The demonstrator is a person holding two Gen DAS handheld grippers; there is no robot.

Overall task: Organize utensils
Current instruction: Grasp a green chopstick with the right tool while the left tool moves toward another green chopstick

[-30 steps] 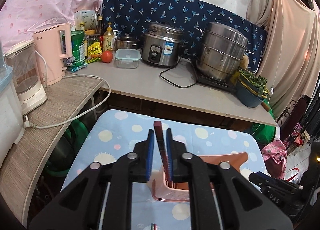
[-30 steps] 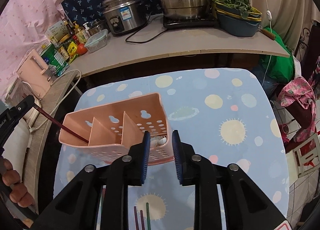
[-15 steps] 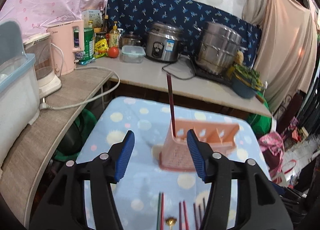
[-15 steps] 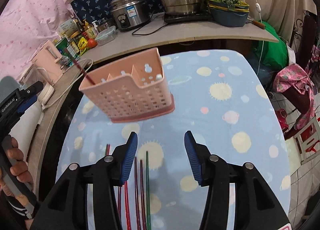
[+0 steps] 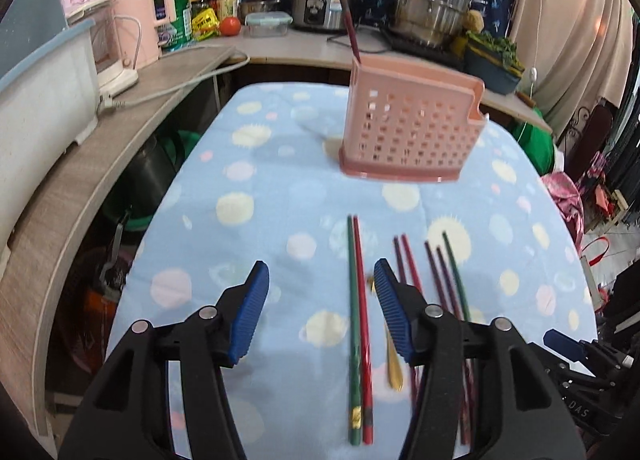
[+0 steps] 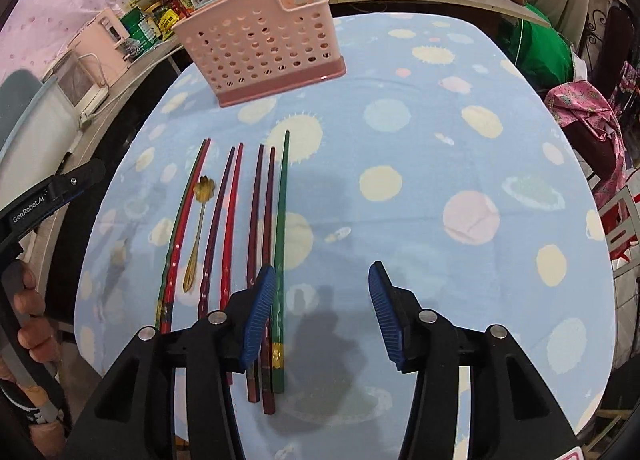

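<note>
Both grippers, left [image 5: 320,310] and right [image 6: 322,314], spread, empty; chopsticks [image 6: 256,228] frame center-left, pink utensil caddy [image 6: 260,44] above.

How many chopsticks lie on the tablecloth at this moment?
7: a green-and-red pair on the left, two beside the gold spoon, three on the right. One more chopstick stands in the pink holder.

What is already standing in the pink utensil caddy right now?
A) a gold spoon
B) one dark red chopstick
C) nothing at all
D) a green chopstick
B: one dark red chopstick sticks up from the left end of the pink utensil caddy, while the gold spoon and the green chopstick lie on the tablecloth.
</note>
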